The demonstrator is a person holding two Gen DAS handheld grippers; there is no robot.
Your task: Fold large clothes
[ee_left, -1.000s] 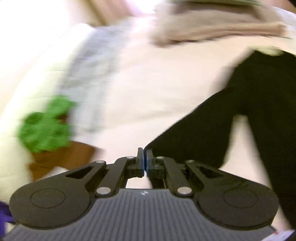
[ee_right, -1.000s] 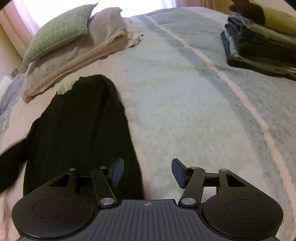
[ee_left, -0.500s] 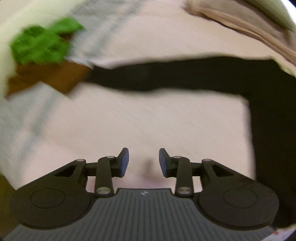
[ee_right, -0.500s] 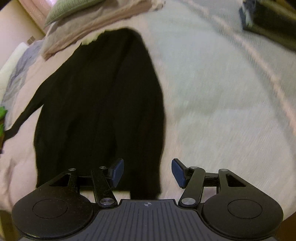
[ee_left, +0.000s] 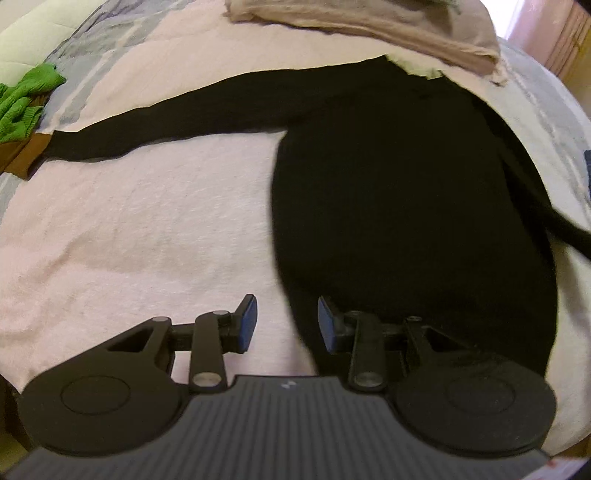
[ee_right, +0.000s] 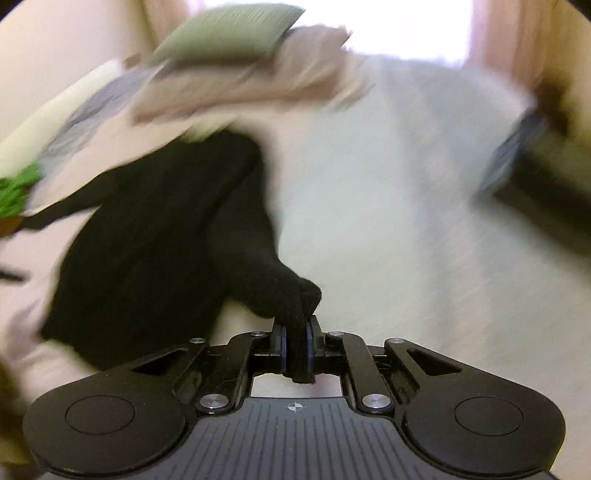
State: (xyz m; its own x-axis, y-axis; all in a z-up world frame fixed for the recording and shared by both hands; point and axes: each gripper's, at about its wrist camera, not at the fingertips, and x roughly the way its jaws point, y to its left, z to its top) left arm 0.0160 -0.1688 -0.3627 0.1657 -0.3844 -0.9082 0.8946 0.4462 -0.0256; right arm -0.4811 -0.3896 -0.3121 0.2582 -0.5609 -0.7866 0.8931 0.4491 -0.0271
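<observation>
A black long-sleeved sweater (ee_left: 399, 192) lies flat on the bed, one sleeve (ee_left: 177, 118) stretched out to the left. My left gripper (ee_left: 286, 319) is open just above the sweater's lower left hem, nothing between its fingers. In the right wrist view, which is blurred by motion, my right gripper (ee_right: 295, 349) is shut on the cuff of the other black sleeve (ee_right: 273, 291), lifted off the sweater's body (ee_right: 155, 236).
A pink blanket (ee_left: 147, 221) covers the bed's left side, a pale grey one (ee_right: 388, 221) the right. A folded beige blanket (ee_left: 369, 26) and green pillow (ee_right: 229, 33) sit beyond the collar. Green and brown clothes (ee_left: 22, 110) lie far left, a dark folded pile (ee_right: 539, 177) at right.
My left gripper let go of the left sleeve, which now lies stretched out, and moved to the hem. My right gripper went from open to shut on the right sleeve's cuff and is pulling it.
</observation>
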